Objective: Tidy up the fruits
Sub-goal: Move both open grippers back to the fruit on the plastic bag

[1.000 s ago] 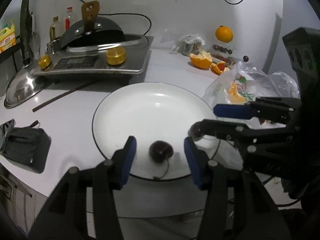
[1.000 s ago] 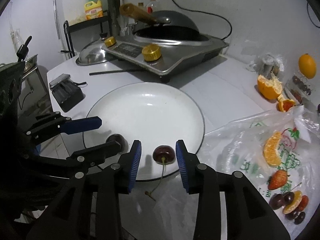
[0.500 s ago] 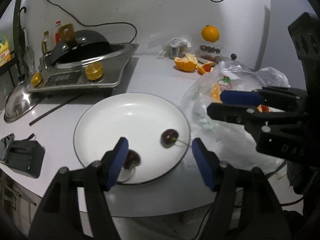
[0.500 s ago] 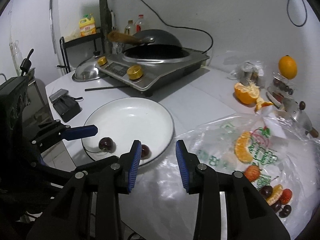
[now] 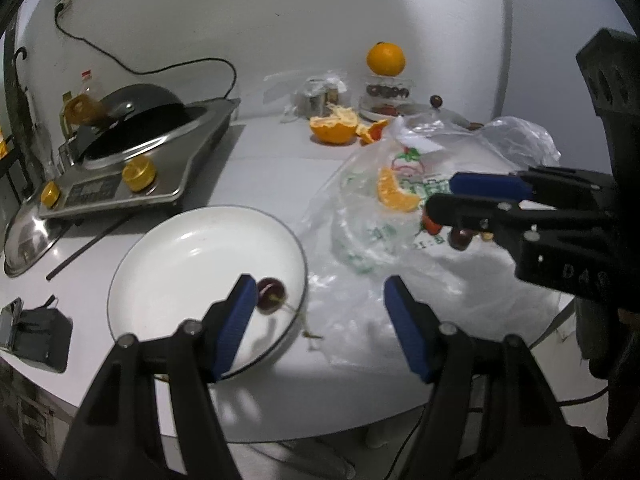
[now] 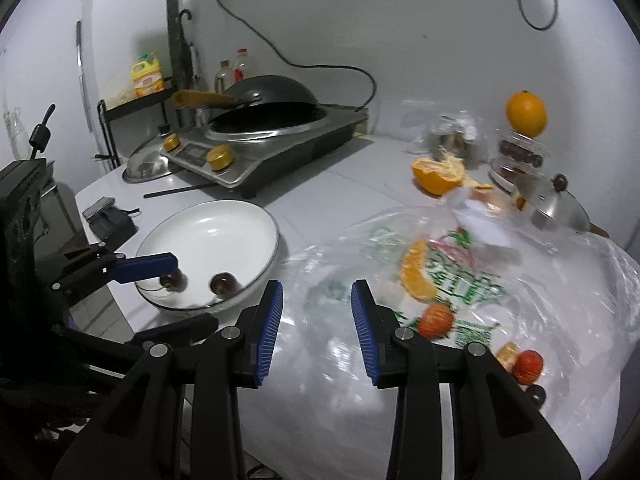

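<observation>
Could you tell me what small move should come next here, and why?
Probably carry the right tool on over the plastic bag to the strawberry and lower onto it. Two cherries already lie on the white plate, both tools are empty and open, and loose fruit still sits on the bag, with that strawberry nearest the right tool.

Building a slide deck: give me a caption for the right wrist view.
Right gripper, empty, over the plastic bag of fruit; two cherries lie on the white plate.

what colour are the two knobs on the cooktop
Gold, shiny metallic. The knobs on the cooktop show best in the right wrist view.
</observation>
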{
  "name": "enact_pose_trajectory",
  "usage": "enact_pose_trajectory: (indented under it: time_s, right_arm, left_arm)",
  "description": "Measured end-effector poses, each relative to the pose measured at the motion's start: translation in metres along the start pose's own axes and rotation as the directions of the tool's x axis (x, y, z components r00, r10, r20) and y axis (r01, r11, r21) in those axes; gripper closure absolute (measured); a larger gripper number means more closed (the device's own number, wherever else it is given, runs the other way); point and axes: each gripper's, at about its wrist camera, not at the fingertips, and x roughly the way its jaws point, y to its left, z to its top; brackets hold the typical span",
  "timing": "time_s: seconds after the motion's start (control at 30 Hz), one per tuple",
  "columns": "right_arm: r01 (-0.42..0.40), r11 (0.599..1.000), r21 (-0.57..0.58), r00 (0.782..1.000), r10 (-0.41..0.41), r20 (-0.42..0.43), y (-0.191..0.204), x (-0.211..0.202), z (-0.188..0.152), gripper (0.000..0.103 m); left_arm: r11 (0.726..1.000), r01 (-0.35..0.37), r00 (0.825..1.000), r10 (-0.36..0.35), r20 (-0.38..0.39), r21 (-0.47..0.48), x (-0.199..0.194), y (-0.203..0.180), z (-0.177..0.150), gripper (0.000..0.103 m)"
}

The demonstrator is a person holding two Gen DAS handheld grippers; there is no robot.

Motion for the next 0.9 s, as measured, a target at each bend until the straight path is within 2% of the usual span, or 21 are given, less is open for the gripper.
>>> enact_pose_trajectory:
  time_s: [0.53,0.9]
  right_arm:
    - [0.085,0.991,0.104,0.996,-0.085,-0.003,-0.076,-0.023,-0.034,0.065]
    - [0.105,0.982,0.157,0.994,-0.106,-0.003,-0.114,-0.033,-0.053,0.065]
  left_arm:
    - [0.997,0.010,1.000,-0.008,-0.025,0.071,0.013,-0.053,0.015,0.035]
    - [0.992,0.035,0.998,-0.029,-0.047,0.125,0.031,-0.094,0.026,0.035]
